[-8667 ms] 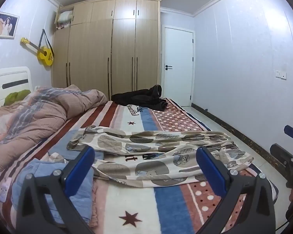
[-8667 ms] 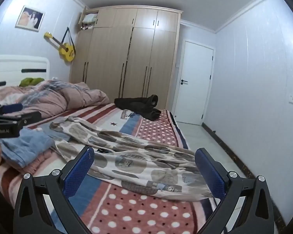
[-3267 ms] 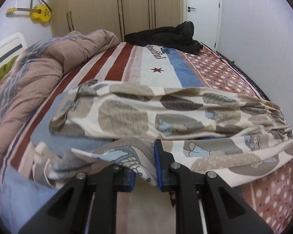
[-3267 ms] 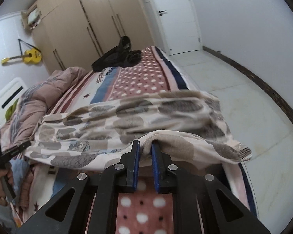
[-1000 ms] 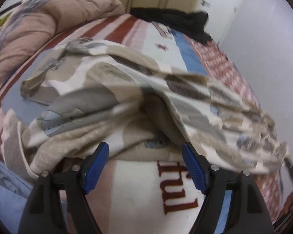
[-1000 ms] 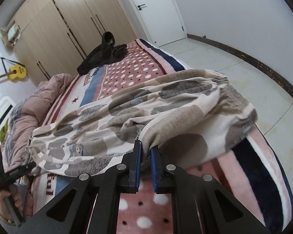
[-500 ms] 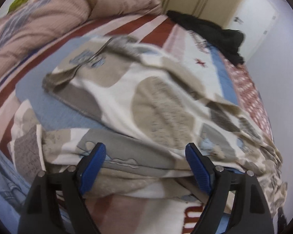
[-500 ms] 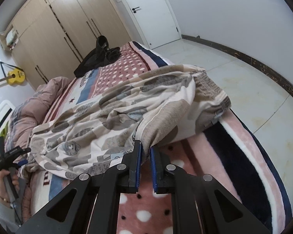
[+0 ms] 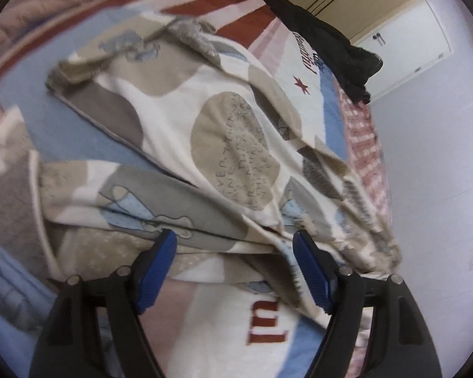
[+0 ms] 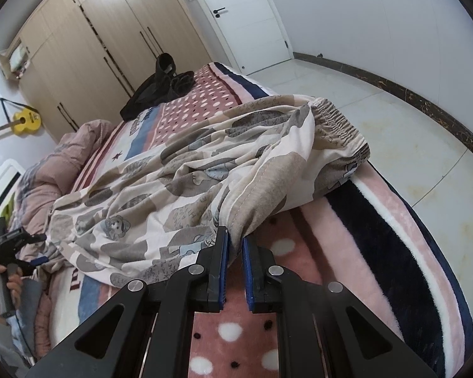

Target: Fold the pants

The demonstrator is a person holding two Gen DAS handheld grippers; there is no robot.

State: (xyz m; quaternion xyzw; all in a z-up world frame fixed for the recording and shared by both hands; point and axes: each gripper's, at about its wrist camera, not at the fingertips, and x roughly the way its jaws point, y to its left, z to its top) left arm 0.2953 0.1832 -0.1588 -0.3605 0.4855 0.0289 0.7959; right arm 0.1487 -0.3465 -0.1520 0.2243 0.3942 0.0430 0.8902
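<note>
Since a second ago left gripper (image 9: 233, 245) has let go and swung toward the leg ends; its fingers now stand wide, empty, nosing the near edge of the pants (image 9: 211, 132). Right gripper (image 10: 234, 245) hasn't changed: fingers nearly closed, pinching a fold of cloth near the waist end. Pants lie lengthwise across the bed (image 10: 378, 252), one leg laid over the other, elastic waistband (image 10: 340, 126) at about 1 o'clock in the right view, hanging close to the mattress edge; leg ends out at 9 o'clock by the left gripper (image 10: 31, 252). Fold looks rumpled, legs not lined up. Risks: right pinch holds only a small bunch, so a pull could drag the top layer off the bottom one; waistband could slide off the bed; left could grab one layer only, or catch the blanket underneath, since cloth edges overlap there.
</note>
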